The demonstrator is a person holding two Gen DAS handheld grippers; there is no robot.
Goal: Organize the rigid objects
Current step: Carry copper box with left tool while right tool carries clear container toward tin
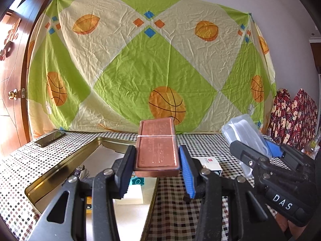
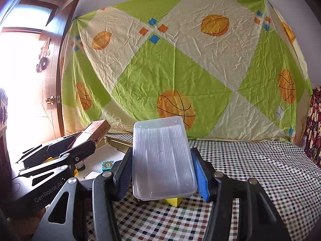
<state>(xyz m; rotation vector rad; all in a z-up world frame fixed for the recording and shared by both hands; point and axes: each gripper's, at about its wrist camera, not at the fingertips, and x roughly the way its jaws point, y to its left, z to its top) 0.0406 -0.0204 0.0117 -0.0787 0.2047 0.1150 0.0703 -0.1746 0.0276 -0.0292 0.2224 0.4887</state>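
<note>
I hold two items clear of the table. My left gripper (image 1: 157, 160) is closed to a partial width on a copper-coloured flat box (image 1: 156, 146) bound by a thin white band; both pads press its long sides. My right gripper (image 2: 162, 172) is likewise closed to a partial width on a clear plastic case (image 2: 162, 158) with a ribbed lid. Neither jaw is fully shut; each stands at the width of its load.

Position, relative to the gold metal tray (image 1: 60, 166): the copper box hangs over the tray's right rim, and the clear case sits to the right of the tray, above the checked tablecloth (image 2: 250, 170).

Procedure for the step in hand, as I judge it, is placing both items into the tray:
1. Lower the copper box first, flat side down, into a bare part of the tray floor.
2. Keep it clear of the items already lying there.
3. Release only when the base rests on the floor.
4. Bring the clear case left over the rim without striking the left gripper.

Count, as visible:
- Copper boxes: one.
- Clear cases: one.
- Trays: one.
- Small bear-printed blocks (image 2: 107, 164) in the tray: one.
- Yellow blocks (image 2: 174, 201) under the case: one.
- White cartons (image 1: 210, 163) right of the tray: one.
- Phones (image 1: 50, 138) beyond the tray: one.
</note>
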